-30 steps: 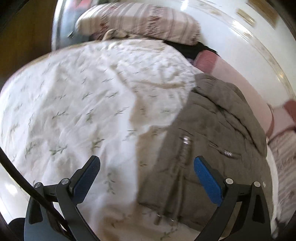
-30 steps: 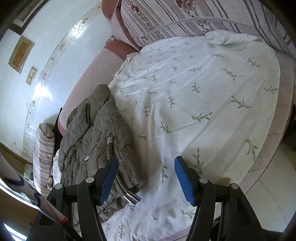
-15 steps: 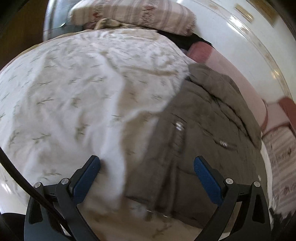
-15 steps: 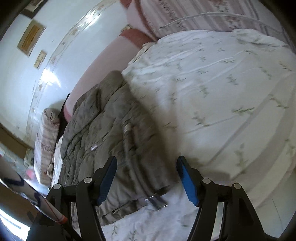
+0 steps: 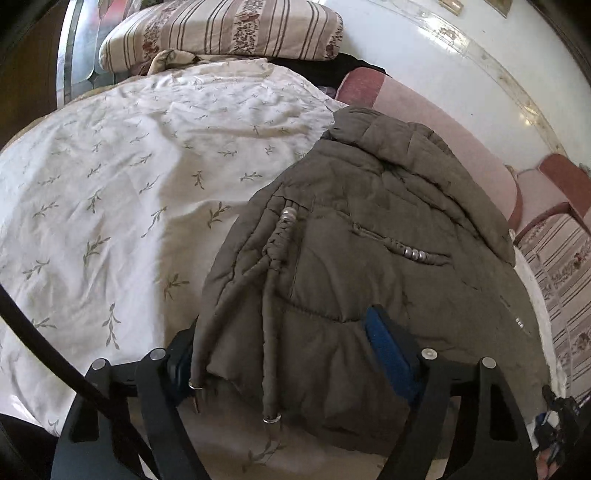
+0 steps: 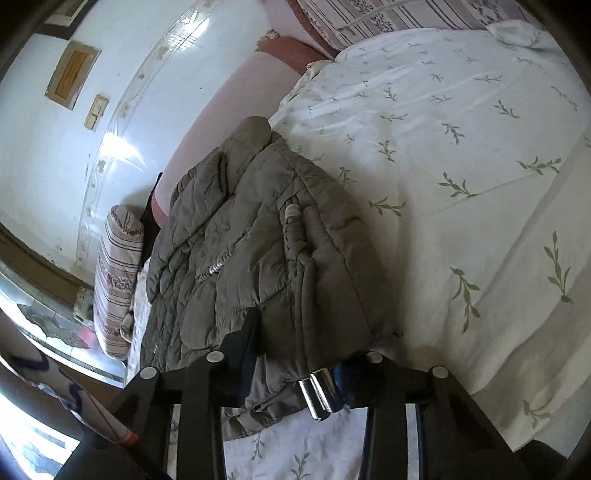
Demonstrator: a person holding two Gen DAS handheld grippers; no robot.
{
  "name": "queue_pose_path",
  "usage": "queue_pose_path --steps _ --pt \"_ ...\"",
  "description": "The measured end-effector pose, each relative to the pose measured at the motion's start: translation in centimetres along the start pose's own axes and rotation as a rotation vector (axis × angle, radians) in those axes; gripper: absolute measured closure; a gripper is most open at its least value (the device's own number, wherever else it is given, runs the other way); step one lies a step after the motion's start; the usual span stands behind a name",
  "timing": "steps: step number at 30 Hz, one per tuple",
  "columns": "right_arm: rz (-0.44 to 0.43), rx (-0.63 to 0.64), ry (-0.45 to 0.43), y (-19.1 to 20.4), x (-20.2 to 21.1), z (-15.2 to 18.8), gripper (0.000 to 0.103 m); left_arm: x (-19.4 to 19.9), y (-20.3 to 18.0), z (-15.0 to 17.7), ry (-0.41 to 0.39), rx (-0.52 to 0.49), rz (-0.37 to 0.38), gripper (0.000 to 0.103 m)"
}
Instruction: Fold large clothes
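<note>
Left wrist view: your left gripper point(image 5: 280, 354) straddles the near hem of the olive padded jacket point(image 5: 369, 229), which lies on the leaf-print bedsheet point(image 5: 110, 177) toward its right side, its collar far from you against the pink headboard point(image 5: 443, 147). The jaws are closing, padding bunched between them; the right pad presses into the fabric, the left pad is mostly hidden behind a drawcord point(image 5: 271, 332). A striped pillow point(image 5: 221, 33) sits at the far left.

Right wrist view: your right gripper point(image 6: 295, 354) is also closing, narrower, on the jacket's point(image 6: 258, 236) other near corner; fabric fills the gap, and a metal cord end point(image 6: 321, 393) hangs at the right jaw.

Step in hand, as judged: securing both near hem corners for a fold. The next move calls for finishing both pinches, then lifting together and carrying the hem toward the collar, keeping the cords from snagging.
</note>
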State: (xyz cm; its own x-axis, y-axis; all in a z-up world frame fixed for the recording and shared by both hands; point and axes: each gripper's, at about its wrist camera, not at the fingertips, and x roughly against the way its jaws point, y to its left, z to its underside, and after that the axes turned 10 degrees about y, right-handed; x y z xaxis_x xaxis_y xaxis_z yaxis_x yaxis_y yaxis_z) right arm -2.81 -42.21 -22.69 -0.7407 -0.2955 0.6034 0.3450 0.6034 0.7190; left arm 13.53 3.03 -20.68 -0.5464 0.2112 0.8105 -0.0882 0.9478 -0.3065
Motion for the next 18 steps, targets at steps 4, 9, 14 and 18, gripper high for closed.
queue_pose_path --steps 4,9,14,18 --pt "0.013 0.02 0.003 0.0 -0.1 0.0 0.067 0.1 -1.2 0.6 -0.012 -0.063 -0.021 0.024" --pt "0.038 0.049 0.011 0.6 -0.7 0.0 0.066 -0.5 -1.6 0.7 -0.011 -0.086 -0.053 0.024" --pt "0.024 0.04 0.023 0.4 -1.2 -0.3 0.066 -0.9 -2.3 1.0 -0.022 -0.114 -0.089 0.02" --pt "0.026 0.054 0.012 0.6 -1.2 -0.1 0.066 -1.2 -2.5 1.0 -0.026 -0.125 -0.104 0.018"
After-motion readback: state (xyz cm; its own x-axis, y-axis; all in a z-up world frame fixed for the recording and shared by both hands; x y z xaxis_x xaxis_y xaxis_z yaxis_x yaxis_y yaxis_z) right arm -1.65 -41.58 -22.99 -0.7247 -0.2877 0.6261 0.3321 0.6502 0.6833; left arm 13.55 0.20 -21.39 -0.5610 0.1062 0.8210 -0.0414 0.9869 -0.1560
